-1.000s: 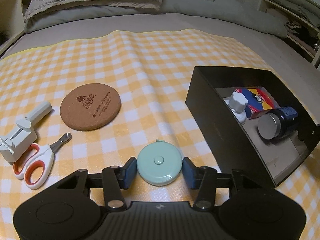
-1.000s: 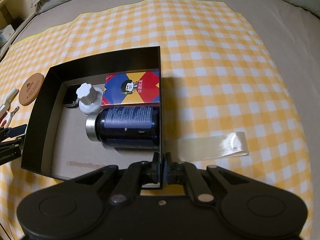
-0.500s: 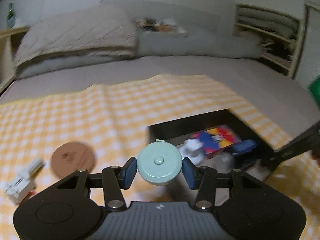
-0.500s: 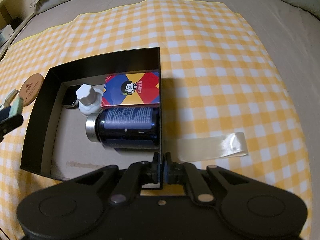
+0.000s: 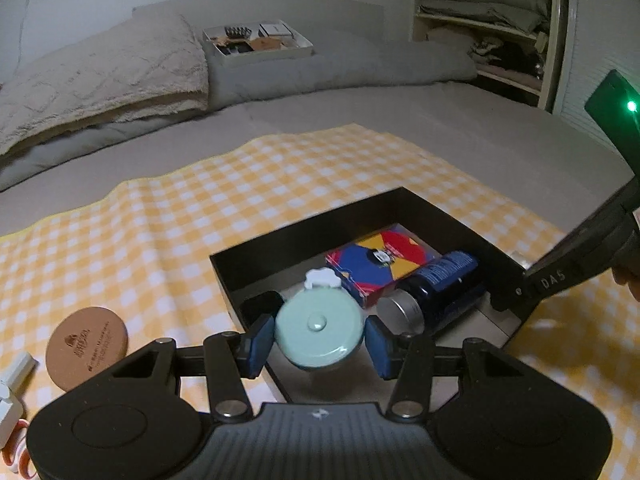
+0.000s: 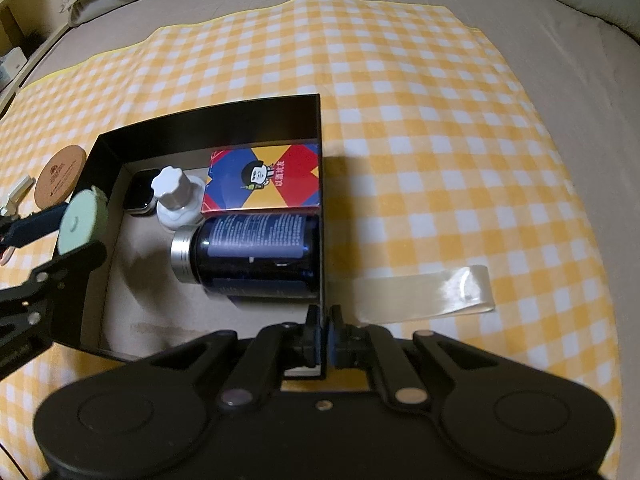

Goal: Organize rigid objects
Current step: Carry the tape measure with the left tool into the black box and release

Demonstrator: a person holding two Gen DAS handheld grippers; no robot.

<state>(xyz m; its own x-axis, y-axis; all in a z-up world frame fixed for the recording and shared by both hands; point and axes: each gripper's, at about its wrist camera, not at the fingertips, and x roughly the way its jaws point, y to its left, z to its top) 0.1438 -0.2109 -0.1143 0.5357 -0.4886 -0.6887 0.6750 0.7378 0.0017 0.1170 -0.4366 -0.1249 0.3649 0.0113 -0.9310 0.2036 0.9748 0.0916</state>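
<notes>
My left gripper [image 5: 319,340] is shut on a round mint-green tape measure [image 5: 319,325] and holds it in the air over the left edge of a black open box [image 5: 316,226]. The tape measure also shows in the right wrist view [image 6: 82,218]. The box [image 6: 208,124] holds a colourful card box [image 6: 262,180], a dark blue jar with a silver lid [image 6: 256,248], a white knobbed bottle [image 6: 176,196] and a small dark watch-like item [image 6: 140,196]. My right gripper [image 6: 323,328] is shut on the box's near right wall.
A cork coaster [image 5: 87,347], a white tool [image 5: 14,376] and orange-handled scissors [image 5: 18,456] lie on the yellow checked cloth left of the box. A clear plastic strip [image 6: 424,286] lies right of the box. Pillows and a tray sit at the back.
My left gripper lifted the tape measure off the cloth and carried it right, over the box's left edge. My right gripper has kept its hold on the box wall.
</notes>
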